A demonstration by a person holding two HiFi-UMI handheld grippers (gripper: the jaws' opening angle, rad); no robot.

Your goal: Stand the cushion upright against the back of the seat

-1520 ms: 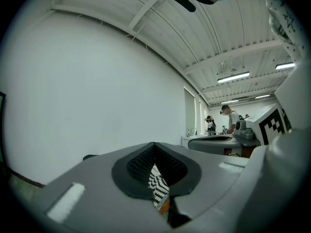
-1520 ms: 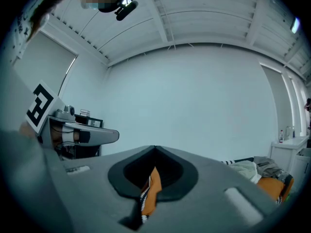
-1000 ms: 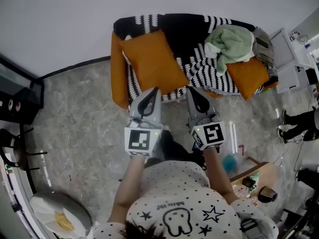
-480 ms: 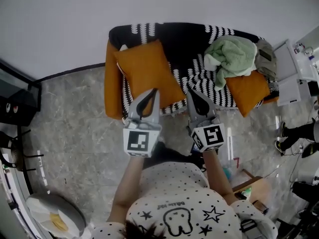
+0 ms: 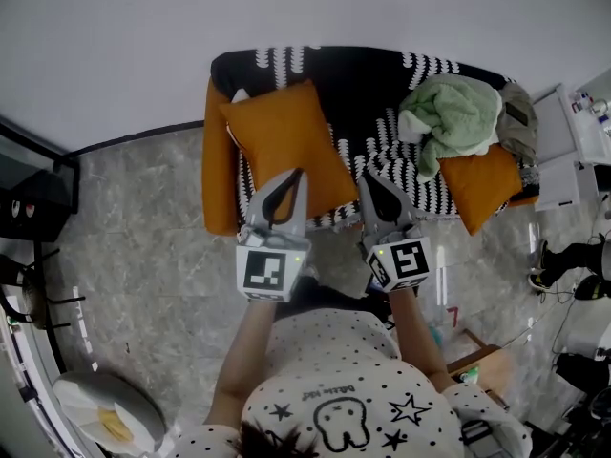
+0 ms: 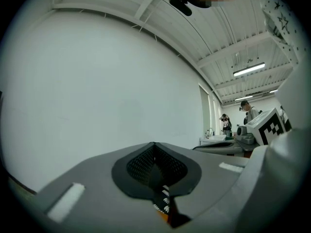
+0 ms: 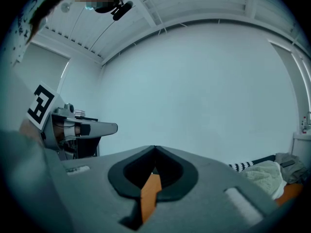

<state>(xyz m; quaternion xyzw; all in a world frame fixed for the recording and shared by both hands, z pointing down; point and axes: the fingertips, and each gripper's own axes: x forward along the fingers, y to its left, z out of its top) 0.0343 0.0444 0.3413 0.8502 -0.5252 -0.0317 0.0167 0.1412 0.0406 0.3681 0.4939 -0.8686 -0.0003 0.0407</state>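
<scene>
Both tools are hanging out in front of the sofa right now, pointing level at its front edge. The left gripper is showing its jaws pressed together with nothing between them, and in its own view only a sliver of orange and of black-and-white pattern is peeking through the slot beneath the closed tips. The right gripper is doing the same: jaws together, nothing held, and in the right gripper view a strip of orange is showing through the slot. The orange cushion is sitting at the left end of the seat, just beside the orange arm, turning its broad face up to the head camera and reaching from near the back down to the front edge. From above, the left gripper's tips are overlapping that cushion's front corner, though whether they are touching it I cannot tell. A black-and-white throw is covering the seat and back, a green cloth is bunching up toward the right end, and the other cushion is leaning at the right front corner. A plain pale wall is standing behind the sofa's back.
</scene>
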